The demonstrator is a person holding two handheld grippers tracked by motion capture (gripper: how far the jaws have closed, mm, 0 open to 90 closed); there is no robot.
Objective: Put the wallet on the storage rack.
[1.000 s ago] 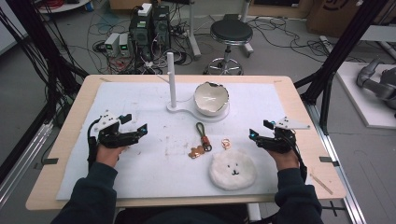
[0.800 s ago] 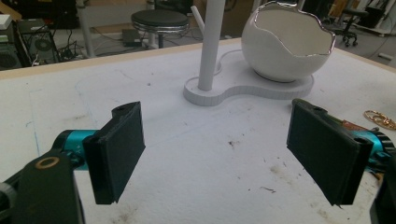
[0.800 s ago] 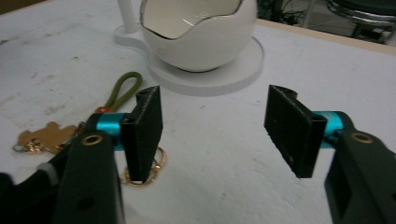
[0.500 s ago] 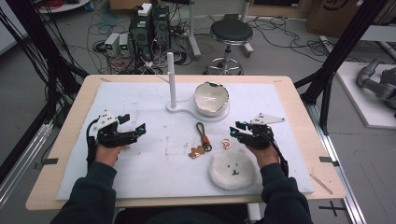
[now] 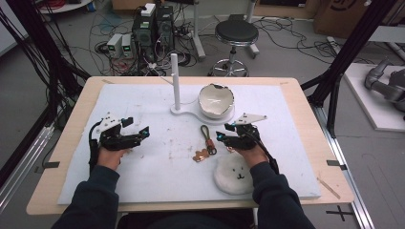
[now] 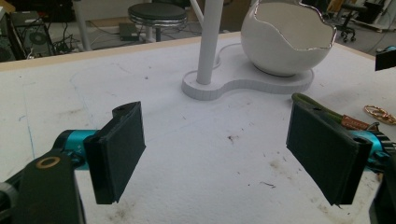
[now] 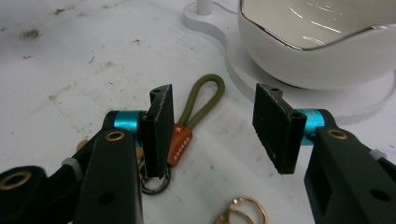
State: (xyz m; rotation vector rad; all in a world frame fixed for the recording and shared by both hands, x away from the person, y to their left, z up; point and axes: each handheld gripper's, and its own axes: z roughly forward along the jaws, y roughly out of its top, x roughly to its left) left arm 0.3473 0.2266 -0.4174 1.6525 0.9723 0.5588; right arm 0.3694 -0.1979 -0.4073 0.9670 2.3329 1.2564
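Nearest to the person lies a round white plush face on the white mat of the desk, just under the forearm of the right hand.

A little farther lies the keychain. Its long axis runs away from the person: the olive cord loop is the far end and points toward the bowl, then comes an orange leather tab, then a dark ring, and the copper charm is the near end.

The right claw comes from the right side, very close to the middle of the keychain. In the right gripper view its jaws stand apart, and they have just been opening again after they closed. The left jaw of that view stands over the orange tab and the ring, and the cord loop rises just beside the inner face of this jaw toward the gap. The pads do not press on anything, so the claw is released. A gold ring lies on the mat below the gap, near the camera.

The left claw is well apart on the left, its jaws wide, with bare mat between them.

Farthest stands the white stand with its upright post and the white bowl with a jagged rim.
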